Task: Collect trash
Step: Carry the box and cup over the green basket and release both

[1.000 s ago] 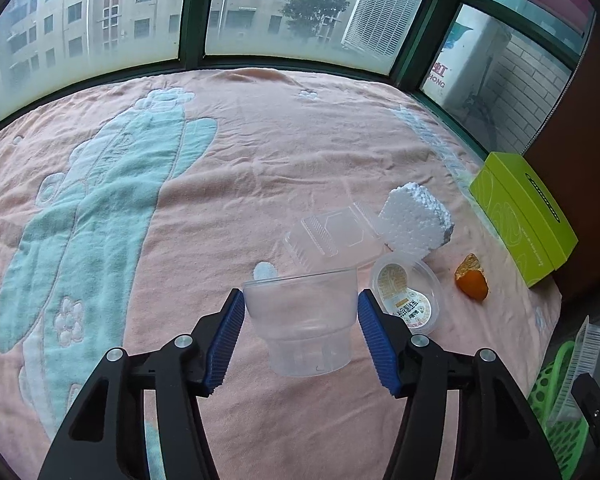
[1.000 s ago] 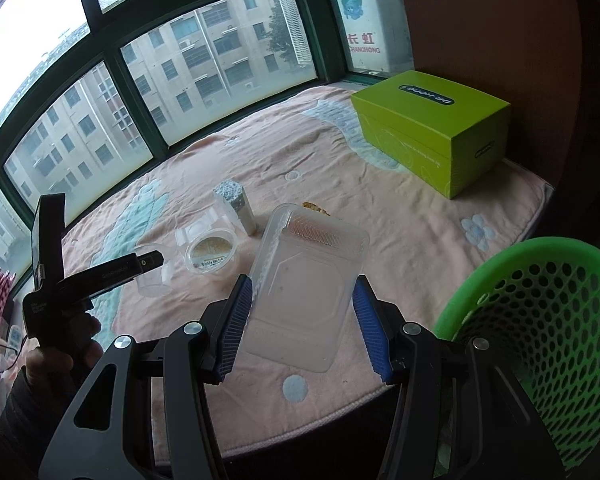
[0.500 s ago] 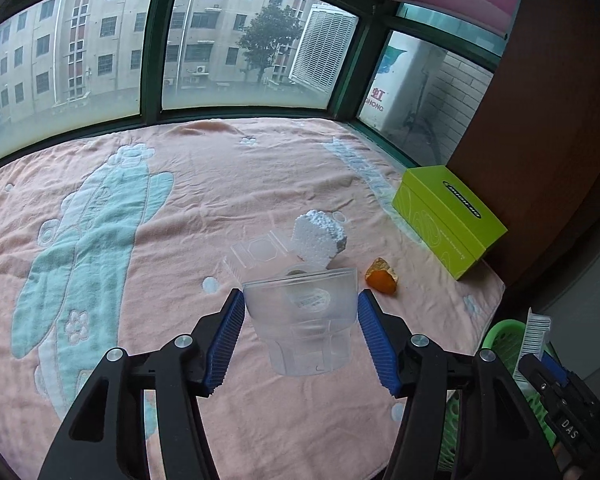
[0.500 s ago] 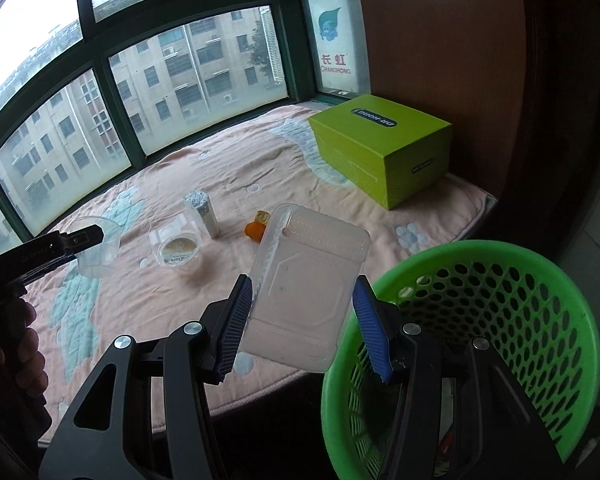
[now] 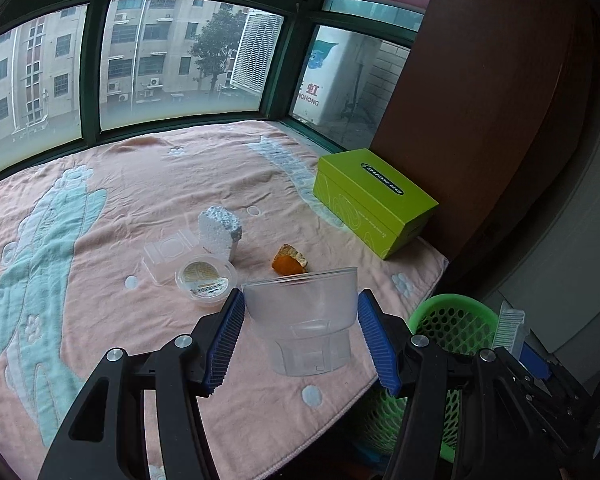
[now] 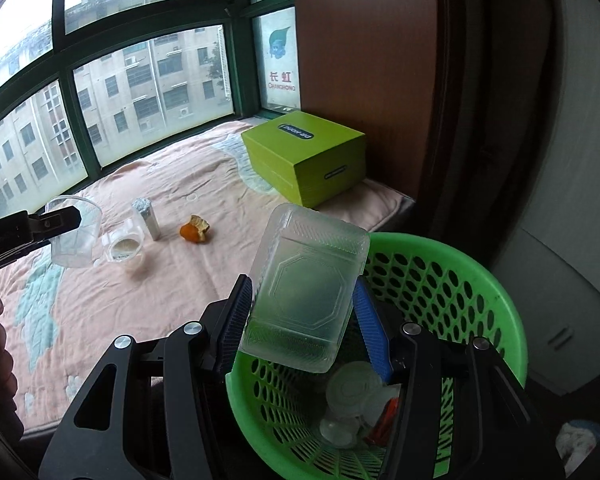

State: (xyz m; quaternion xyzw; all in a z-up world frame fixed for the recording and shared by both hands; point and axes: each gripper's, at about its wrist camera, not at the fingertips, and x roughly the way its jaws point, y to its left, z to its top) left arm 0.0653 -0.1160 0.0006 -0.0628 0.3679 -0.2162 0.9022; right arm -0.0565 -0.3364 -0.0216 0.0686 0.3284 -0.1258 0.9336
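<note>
My left gripper (image 5: 300,332) is shut on a clear plastic cup (image 5: 304,320), held above the pink blanket near its front right corner. My right gripper (image 6: 304,320) is shut on a clear plastic tray lid (image 6: 306,288), held over the green basket (image 6: 480,292), which holds several pieces of trash. On the blanket lie an orange peel (image 5: 289,264), a round lidded tub (image 5: 206,276), a clear plastic tray (image 5: 168,250) and a white foam block (image 5: 220,226). The basket (image 5: 452,320) shows in the left wrist view beside the bed's corner.
A green cardboard box (image 5: 372,200) stands at the blanket's right edge against a brown wooden panel (image 5: 480,120). Windows run along the far side. The left gripper with the cup (image 6: 74,236) shows at the left of the right wrist view.
Both grippers moved right toward the basket. The tray lid now hangs over the basket's opening. The cup moved from over the blanket's middle to near its front right corner.
</note>
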